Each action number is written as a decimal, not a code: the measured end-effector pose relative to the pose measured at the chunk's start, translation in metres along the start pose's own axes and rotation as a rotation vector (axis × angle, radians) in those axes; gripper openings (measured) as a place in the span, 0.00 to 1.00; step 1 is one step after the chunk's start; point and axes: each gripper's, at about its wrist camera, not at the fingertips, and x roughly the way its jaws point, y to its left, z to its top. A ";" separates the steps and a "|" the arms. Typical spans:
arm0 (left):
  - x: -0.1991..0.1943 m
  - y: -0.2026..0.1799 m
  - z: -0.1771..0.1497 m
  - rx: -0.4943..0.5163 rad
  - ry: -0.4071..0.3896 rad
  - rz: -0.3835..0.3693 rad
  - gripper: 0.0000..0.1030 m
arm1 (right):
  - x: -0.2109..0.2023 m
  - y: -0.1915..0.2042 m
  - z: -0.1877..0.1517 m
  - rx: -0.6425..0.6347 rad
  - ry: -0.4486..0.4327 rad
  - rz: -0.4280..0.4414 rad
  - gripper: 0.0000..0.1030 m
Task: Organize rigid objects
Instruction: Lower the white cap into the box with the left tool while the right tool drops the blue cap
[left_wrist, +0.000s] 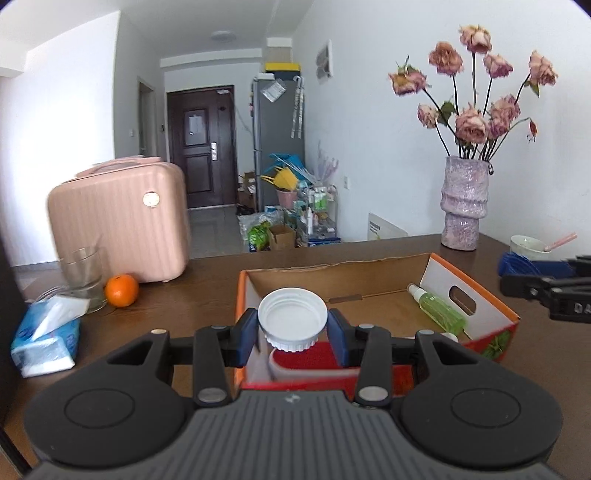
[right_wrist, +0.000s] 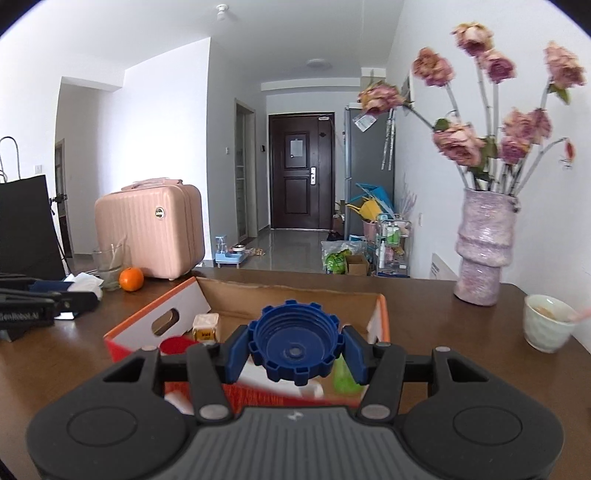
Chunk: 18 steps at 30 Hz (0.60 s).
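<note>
Your left gripper (left_wrist: 291, 328) grips white cap (left_wrist: 292, 318) | right gripper (right_wrist: 295, 349) grips blue cap (right_wrist: 294, 345) | box (left_wrist: 476, 325) lies just below and ahead of both.

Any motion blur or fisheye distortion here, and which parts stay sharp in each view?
Left wrist: suitcase and glass smeared, white cap crisp. Right wrist: flowers and bowl blurred, blue cap sharp. Both views bend walls at the edges.
</note>
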 end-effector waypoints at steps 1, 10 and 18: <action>0.011 0.001 0.005 0.007 -0.001 -0.012 0.41 | 0.011 -0.001 0.004 0.001 0.001 0.007 0.51; 0.108 0.012 0.044 -0.015 0.049 -0.019 0.41 | 0.116 -0.022 0.046 0.037 0.038 0.038 0.51; 0.196 0.021 0.053 -0.065 0.110 -0.008 0.41 | 0.184 -0.035 0.060 0.024 0.105 0.033 0.51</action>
